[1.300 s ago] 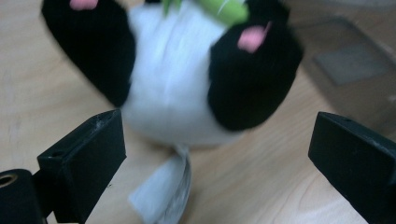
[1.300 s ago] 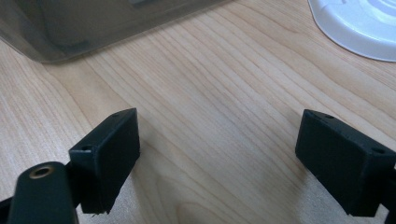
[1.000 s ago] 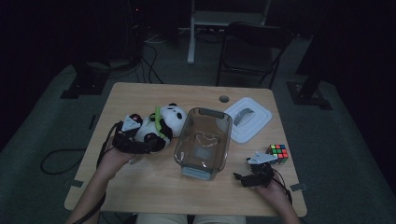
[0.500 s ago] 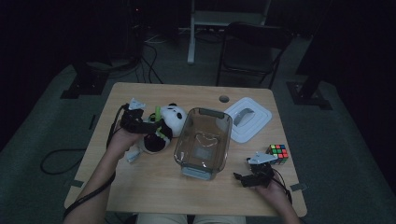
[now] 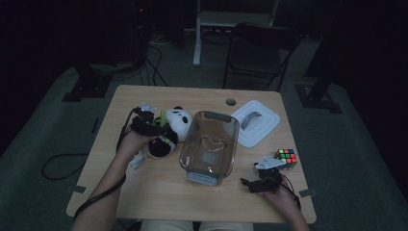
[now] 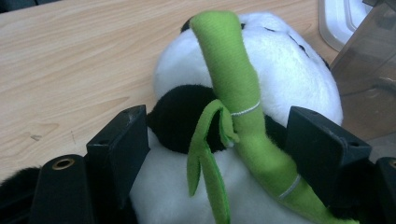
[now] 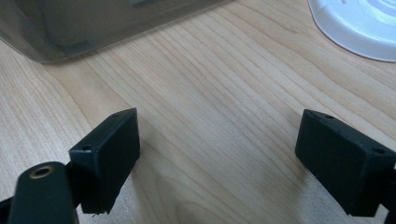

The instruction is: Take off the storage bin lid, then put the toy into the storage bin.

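Down at the near edge of the pale wooden table [image 5: 159,192], the right gripper [image 5: 262,179] rests low with its two black jaws spread wide over bare wood and nothing between them; it looks parked, waiting its turn. Just beyond it sits a small multicoloured puzzle cube [image 5: 286,156], untouched.

Over on the other side, the left gripper [image 5: 156,130] is the busy one. Its jaws have just been closing, and between them sits the black-and-white plush panda [image 6: 243,116] with its green felt bamboo stalk [image 6: 233,88] running up the middle. The pads [image 6: 126,144] flank the soft body at the black shoulder band, right at the fur, though whether they are pressing into it yet I cannot tell. Taking it across the torso makes sense: that is the widest, squashiest part, and it should give the pads plenty to squeeze.

The panda lies on the table just to the left of the clear smoky rectangular plastic container [image 5: 210,147], which stands open and empty, likely the destination. Its white rounded lid [image 5: 255,122] lies apart, farther back on the right, out of the way so the opening is free. Beyond the table stands a dark folding chair [image 5: 260,53] in the gloom.
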A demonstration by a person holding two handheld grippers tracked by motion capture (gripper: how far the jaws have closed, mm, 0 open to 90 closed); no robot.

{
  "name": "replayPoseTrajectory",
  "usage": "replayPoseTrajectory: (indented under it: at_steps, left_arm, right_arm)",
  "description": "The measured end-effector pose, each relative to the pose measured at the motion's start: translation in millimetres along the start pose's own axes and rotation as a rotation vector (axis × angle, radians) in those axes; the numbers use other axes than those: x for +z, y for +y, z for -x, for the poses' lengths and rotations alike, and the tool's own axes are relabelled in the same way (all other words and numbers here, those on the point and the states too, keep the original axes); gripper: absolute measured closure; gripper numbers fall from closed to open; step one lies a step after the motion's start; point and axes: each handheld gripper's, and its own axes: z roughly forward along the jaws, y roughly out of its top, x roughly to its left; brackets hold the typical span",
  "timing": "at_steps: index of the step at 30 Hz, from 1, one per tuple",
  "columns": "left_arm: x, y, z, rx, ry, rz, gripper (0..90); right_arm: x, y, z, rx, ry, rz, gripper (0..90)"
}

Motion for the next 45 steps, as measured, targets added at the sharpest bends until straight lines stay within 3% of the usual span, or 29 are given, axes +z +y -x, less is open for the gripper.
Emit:
replayPoseTrajectory:
  at_steps: [6,11,17,21,23,27,35,39,45]
  left_arm:
    - [4.1,-4.2,4.4,0.031,-0.006,-0.027,26.2]
    - [3.8,-7.6,4.4,0.072,-0.011,-0.037,34.4]
    - [3.9,-10.2,5.7,0.087,-0.006,-0.033,49.8]
    - [1.4,-13.6,6.1,0.051,0.009,0.01,60.2]
    - [0.9,-13.7,6.4,0.05,0.011,0.012,62.2]
    - [-3.2,-12.5,5.3,-0.003,0.0,0.031,64.8]
    - [-14.8,-10.6,2.6,-0.012,0.015,0.049,67.6]
    - [-21.8,-10.8,-0.6,-0.042,0.0,0.07,68.3]
    - [-34.7,-3.6,1.5,-0.035,0.005,0.089,68.8]
  right_arm:
    - [0.0,0.0,-0.1,0.0,0.0,0.0,13.5]
    - [0.0,0.0,-0.1,0.0,0.0,0.0,13.5]
    - [0.0,0.0,-0.1,0.0,0.0,0.0,13.5]
    - [-0.1,0.0,-0.1,0.007,-0.005,-0.001,13.5]
    - [0.0,0.1,-0.3,0.011,-0.009,-0.001,13.5]
    - [0.9,1.0,-0.4,0.019,-0.016,-0.002,12.7]
    - [4.7,5.6,-1.8,0.017,-0.024,0.012,13.5]
    - [7.5,13.3,-8.1,-0.016,-0.001,0.034,13.5]
    - [13.7,21.4,-15.1,-0.023,0.041,0.044,13.6]
